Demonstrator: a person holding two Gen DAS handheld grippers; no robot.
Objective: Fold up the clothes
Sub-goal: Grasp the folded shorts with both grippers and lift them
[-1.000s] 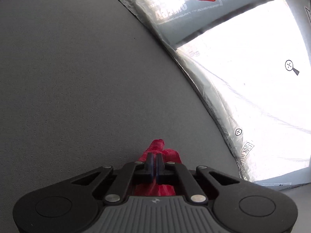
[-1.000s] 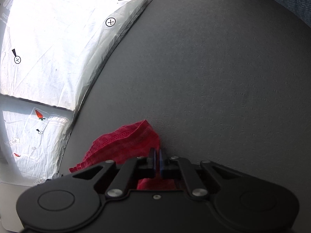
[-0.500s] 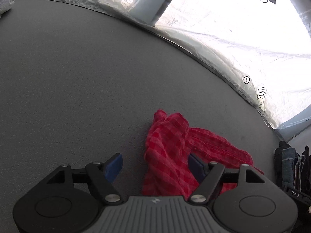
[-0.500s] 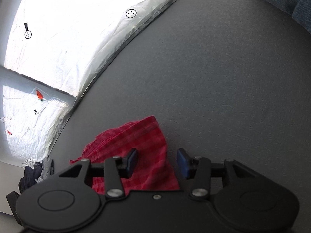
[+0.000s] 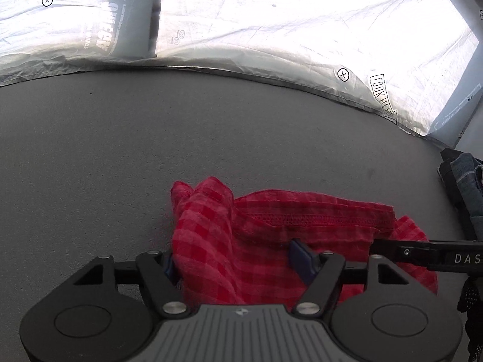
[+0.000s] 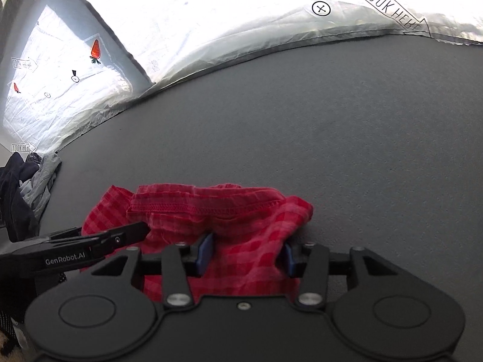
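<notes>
Between both closing claws, red checked garment (image 5: 271, 235) on grey tabletop (image 5: 120, 157).

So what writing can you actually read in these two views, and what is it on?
"GenRobot.AI": side of the left gripper, seen from the right wrist.
"DAS", cut off at the edge: side of the right gripper, seen from the left wrist.
"LOOK HERE" in an arrow, appearing mirrored: white sheet.
Large grey lettering and small print on the sheet's panel: too blurred to read.
</notes>
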